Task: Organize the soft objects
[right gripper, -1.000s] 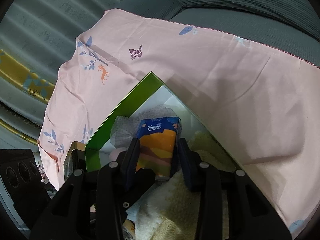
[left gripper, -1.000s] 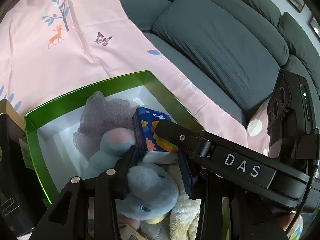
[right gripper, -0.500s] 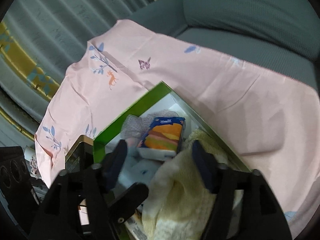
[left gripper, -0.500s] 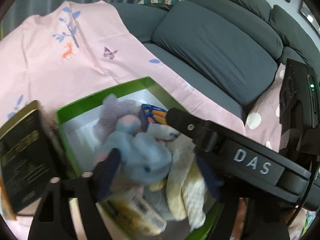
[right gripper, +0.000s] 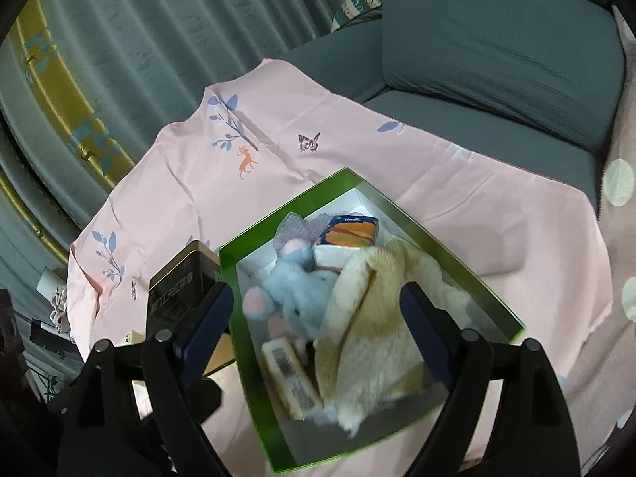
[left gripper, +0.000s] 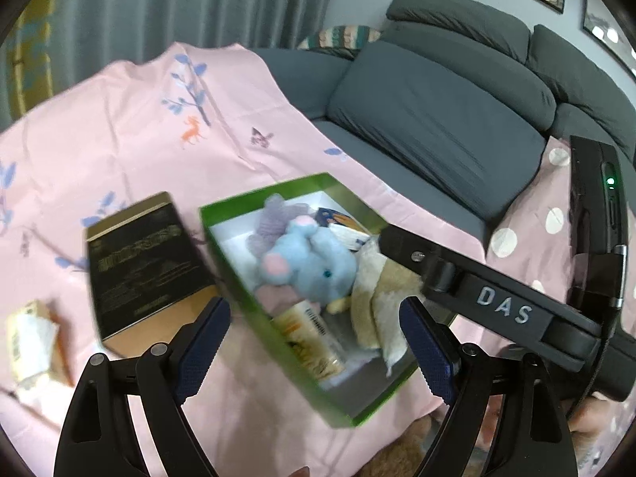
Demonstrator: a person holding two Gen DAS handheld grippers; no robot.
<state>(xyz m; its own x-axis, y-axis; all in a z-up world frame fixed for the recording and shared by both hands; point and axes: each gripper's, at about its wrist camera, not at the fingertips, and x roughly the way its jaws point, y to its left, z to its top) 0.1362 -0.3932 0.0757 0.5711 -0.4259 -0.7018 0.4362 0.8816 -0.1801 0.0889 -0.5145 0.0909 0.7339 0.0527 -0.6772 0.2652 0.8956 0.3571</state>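
- While both jaws stand wide apart and grip nothing, the left hand-held gripper point(left gripper: 314, 342) and the right hand-held gripper point(right gripper: 316, 328) hang above the green box point(right gripper: 254, 346).
- The box sits on a pink sheet point(left gripper: 119, 127) spread over a grey sofa point(left gripper: 437, 119).
- Inside lie a blue plush toy point(right gripper: 302, 294) in the middle, a cream plush point(right gripper: 365, 318) to its right, a tissue pack point(right gripper: 351, 230) at the far end and a yellow packet point(right gripper: 290, 381) at the near end.
- A black box point(left gripper: 139, 262) lies just left of the green one, with a tissue carton point(left gripper: 30, 338) further left.
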